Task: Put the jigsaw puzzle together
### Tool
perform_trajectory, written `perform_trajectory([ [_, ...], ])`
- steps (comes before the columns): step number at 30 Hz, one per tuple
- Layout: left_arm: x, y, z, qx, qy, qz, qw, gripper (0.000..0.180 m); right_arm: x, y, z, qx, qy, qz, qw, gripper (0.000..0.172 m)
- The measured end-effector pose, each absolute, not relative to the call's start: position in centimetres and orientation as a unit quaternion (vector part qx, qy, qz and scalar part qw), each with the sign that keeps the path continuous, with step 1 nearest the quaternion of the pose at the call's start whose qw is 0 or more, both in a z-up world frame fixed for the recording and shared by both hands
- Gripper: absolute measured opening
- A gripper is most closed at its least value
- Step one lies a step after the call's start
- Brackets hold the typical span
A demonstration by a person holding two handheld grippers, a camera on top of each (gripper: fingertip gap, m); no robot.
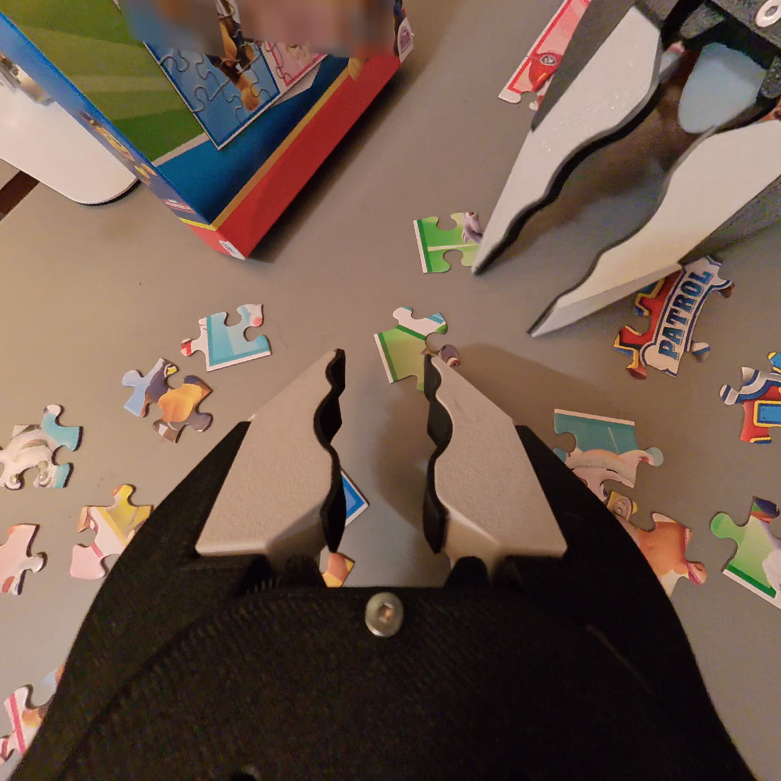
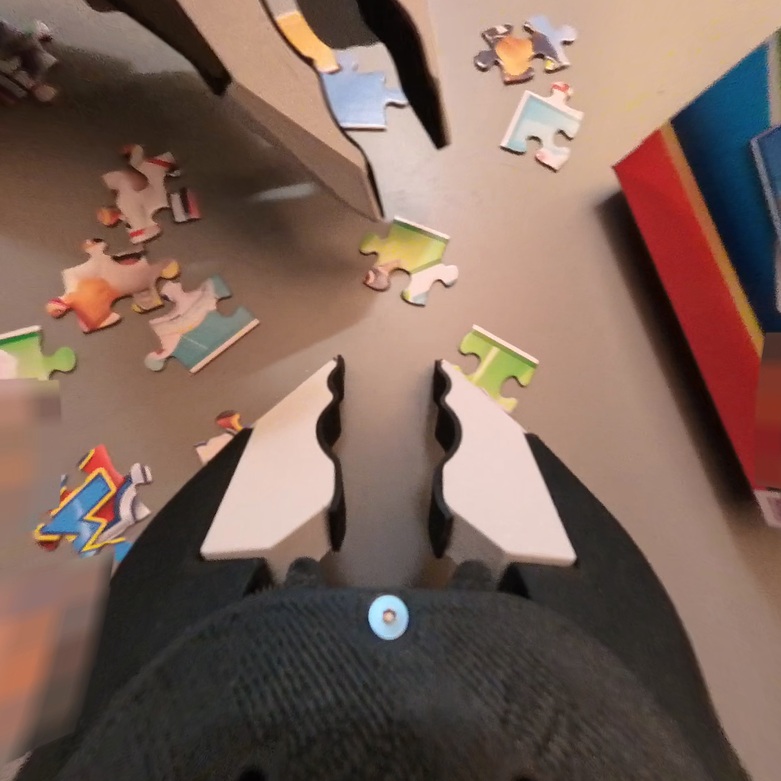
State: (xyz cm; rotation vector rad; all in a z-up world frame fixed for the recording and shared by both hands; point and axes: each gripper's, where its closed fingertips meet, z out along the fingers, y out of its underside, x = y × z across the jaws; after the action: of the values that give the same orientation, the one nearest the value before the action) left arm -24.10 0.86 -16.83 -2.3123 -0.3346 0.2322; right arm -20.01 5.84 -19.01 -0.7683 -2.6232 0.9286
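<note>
left wrist view shows the left gripper (image 1: 384,359) tilted down over a grey table (image 1: 296,287), its jaws apart with only bare table between them. its right fingertip (image 1: 429,367) is at the edge of a green piece (image 1: 401,355), which lies flat; i cannot tell if it touches. a teal piece (image 1: 232,338) and an orange piece (image 1: 169,401) lie loose to the left, not joined, so they look scattered, not sorted.

the right gripper (image 2: 386,363) is also tilted down, jaws apart and empty, just beside another green piece (image 2: 503,367) that lies flat. in the left wrist view it comes in from the upper right, its tips close to the table. a logo piece (image 1: 672,321) lies partly under it. the box (image 1: 253,169) stands further back, apart from both grippers.
</note>
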Motion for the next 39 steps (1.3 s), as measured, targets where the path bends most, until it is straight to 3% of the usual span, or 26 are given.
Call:
perform_trajectory([
  [7, -23.8, 1.0, -17.5, -0.915, -0.123, 0.094, 0.372, 0.035, -23.2, 7.8, -19.3, -0.379, -0.856, 0.322, 0.138, 0.07],
  [10, -23.9, 1.0, -17.3, -0.914, -0.124, 0.097, 0.374, 0.034, -23.4, 7.7, -19.2, -0.377, -0.856, 0.326, 0.139, 0.061],
  [12, -24.1, 1.0, -17.0, -0.911, -0.128, 0.096, 0.381, 0.034, -22.3, 6.8, -19.2, -0.339, -0.872, 0.332, 0.124, 0.038],
  [15, -24.2, 1.0, -16.7, -0.906, -0.134, 0.092, 0.391, 0.034, -20.5, 5.2, -19.1, -0.277, -0.892, 0.34, 0.105, 0.023],
  [19, -24.2, 1.1, -16.6, -0.903, -0.136, 0.087, 0.398, 0.034, -19.1, 4.3, -19.1, -0.228, -0.907, 0.343, 0.092, 0.024],
  [23, -23.9, 1.3, -16.7, -0.904, -0.13, 0.085, 0.398, 0.034, -19.5, 6.0, -18.5, -0.238, -0.903, 0.334, 0.13, 0.039],
  [27, -22.9, 1.9, -16.3, -0.901, -0.112, 0.065, 0.414, 0.033, -19.0, 7.4, -17.2, -0.256, -0.889, 0.358, 0.124, 0.041],
  [33, -22.7, 2.1, -16.4, -0.903, -0.107, 0.067, 0.412, 0.032, -17.4, 6.4, -18.3, -0.235, -0.903, 0.35, 0.088, 0.048],
  [39, -22.9, 2.0, -16.2, -0.901, -0.11, 0.07, 0.413, 0.032, -18.0, 5.9, -19.1, -0.228, -0.911, 0.322, 0.117, 0.054],
])
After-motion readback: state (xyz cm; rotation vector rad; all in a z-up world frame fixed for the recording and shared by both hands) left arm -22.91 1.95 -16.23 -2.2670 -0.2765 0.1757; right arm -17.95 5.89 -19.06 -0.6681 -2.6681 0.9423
